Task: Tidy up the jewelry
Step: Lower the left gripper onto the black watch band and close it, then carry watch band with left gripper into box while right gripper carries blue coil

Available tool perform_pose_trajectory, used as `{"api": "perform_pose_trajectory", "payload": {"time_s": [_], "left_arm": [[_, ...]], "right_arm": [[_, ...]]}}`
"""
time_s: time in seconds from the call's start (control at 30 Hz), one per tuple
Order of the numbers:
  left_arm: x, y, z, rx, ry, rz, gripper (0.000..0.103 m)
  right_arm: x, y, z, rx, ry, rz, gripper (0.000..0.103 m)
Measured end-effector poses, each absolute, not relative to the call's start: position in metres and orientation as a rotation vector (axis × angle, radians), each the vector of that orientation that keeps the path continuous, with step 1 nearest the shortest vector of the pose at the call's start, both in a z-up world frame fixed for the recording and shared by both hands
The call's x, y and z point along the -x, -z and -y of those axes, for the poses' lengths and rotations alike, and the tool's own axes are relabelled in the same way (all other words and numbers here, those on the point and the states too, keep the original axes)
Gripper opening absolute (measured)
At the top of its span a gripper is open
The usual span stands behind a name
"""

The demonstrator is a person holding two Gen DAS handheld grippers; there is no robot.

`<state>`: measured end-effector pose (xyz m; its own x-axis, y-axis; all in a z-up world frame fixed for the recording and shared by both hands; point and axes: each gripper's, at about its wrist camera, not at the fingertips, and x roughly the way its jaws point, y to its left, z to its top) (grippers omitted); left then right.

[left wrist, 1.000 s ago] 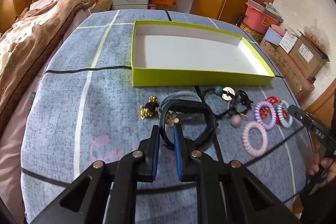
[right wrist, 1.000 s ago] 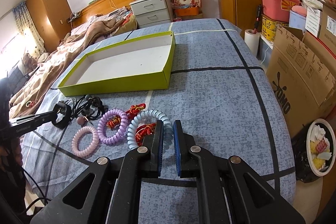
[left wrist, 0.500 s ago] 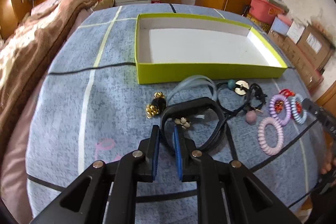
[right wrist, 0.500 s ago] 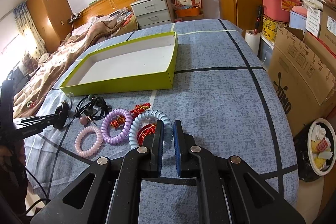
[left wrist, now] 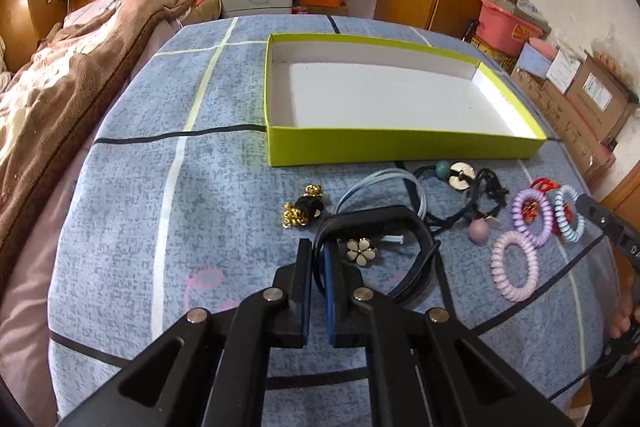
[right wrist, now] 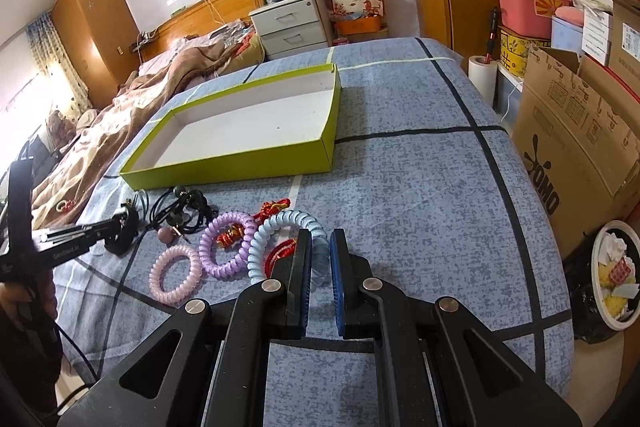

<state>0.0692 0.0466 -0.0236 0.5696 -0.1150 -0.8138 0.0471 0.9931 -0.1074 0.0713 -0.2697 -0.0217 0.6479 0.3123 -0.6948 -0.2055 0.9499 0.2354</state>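
Beside the bed [right wrist: 420, 187], the brown cardboard box [right wrist: 576, 143] bears the black letters "OMO" [right wrist: 546, 197]; other labels are unreadable.

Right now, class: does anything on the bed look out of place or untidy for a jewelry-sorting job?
Yes. The green box holds nothing, while every piece lies loose on the bedspread in front of it. The black cords are tangled together. The left gripper is shut on the black headband.
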Motion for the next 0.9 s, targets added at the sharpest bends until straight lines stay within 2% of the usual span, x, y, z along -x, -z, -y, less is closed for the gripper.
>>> {"api": "perform_pose_trajectory", "payload": {"time_s": [0.47,0.9], "left_arm": [[-0.062,-0.011,-0.049,0.077,0.108,-0.878,0.006],[-0.106,-0.033,-0.047,0.085,0.158,-0.840,0.006]], "right_arm": [[-0.072,0.001,0.260,-0.138,-0.308,-0.769,0.010],[-0.121,-0.030,0.240,-0.110,-0.329,-0.726,0.010]]}}
